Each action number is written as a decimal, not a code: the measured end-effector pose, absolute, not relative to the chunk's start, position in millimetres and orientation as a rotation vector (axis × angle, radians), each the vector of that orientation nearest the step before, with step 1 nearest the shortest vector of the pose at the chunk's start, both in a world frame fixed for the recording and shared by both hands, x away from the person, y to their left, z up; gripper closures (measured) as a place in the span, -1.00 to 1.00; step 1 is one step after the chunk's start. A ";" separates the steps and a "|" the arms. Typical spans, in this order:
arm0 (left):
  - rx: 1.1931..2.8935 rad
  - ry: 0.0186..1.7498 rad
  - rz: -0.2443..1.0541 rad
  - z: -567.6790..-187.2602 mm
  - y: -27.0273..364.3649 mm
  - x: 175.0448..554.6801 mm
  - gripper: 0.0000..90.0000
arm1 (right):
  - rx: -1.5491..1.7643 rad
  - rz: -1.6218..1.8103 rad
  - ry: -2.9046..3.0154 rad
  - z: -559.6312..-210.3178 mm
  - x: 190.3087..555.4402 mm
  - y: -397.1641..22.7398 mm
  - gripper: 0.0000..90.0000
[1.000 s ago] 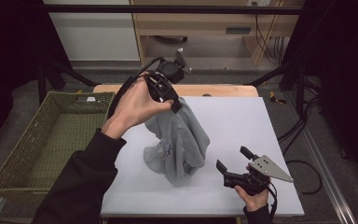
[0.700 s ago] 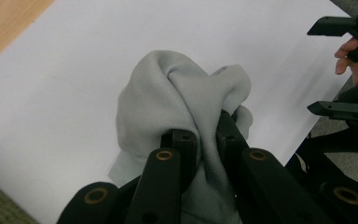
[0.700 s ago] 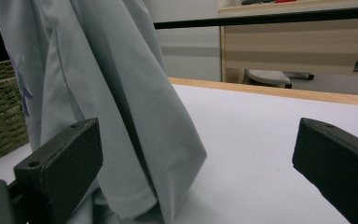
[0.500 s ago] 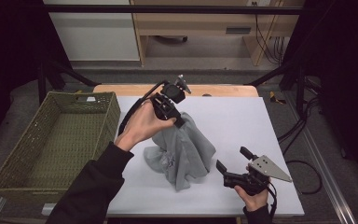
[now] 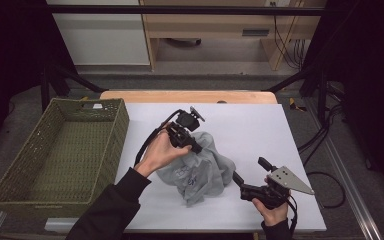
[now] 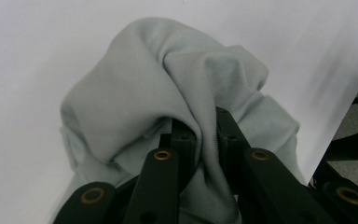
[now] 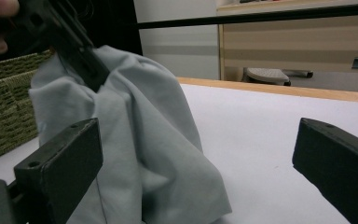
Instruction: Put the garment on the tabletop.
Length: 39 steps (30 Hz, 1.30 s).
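Where the left gripper held the grey cloth lifted off the table half a second ago, we now see it lower and nearer the middle of the white table, with the cloth slumped into a wider heap under it. A second ago the hand was higher and further left, the cloth hanging long beneath it. The right gripper has barely moved, resting low at the near right of the table, just right of the heap.

From the left gripper view we find both jaws pinched tight on a fold of the cloth, fabric bunched between them. From the right gripper view the jaws stand wide apart with nothing between them, the cloth just ahead and to the left.

The woven basket sits at the left of the table, well apart from the cloth. We see faint blue marks on the cloth from above, but cannot read them. The left hand covers much of its gripper in the high view, and the heap's folds hide how the cloth lies underneath.
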<state>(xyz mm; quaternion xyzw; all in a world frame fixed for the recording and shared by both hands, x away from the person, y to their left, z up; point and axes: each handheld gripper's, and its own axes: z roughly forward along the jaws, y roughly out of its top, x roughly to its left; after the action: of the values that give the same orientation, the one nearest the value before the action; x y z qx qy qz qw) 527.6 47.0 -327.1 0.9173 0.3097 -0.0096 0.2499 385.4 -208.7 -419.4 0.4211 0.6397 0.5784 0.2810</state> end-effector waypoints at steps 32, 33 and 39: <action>2.110 0.771 0.134 -314.8 98.5 499.4 -0.81 | 1.140 1.561 1.718 -419.0 385.8 -209.8 -0.97; 2.098 0.770 0.142 -315.7 101.0 498.0 -0.83 | 1.139 1.555 1.721 -419.0 385.7 -210.2 -0.97; 2.001 0.771 0.180 -323.0 124.7 487.5 -0.84 | 1.135 1.562 1.720 -418.6 385.8 -211.0 -0.97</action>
<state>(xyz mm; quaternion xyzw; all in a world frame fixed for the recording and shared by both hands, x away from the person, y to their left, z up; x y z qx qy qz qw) 487.5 124.7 -323.0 0.8183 0.3154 0.0735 0.4748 385.8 -211.0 -418.6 0.4222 0.6397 0.5809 0.2742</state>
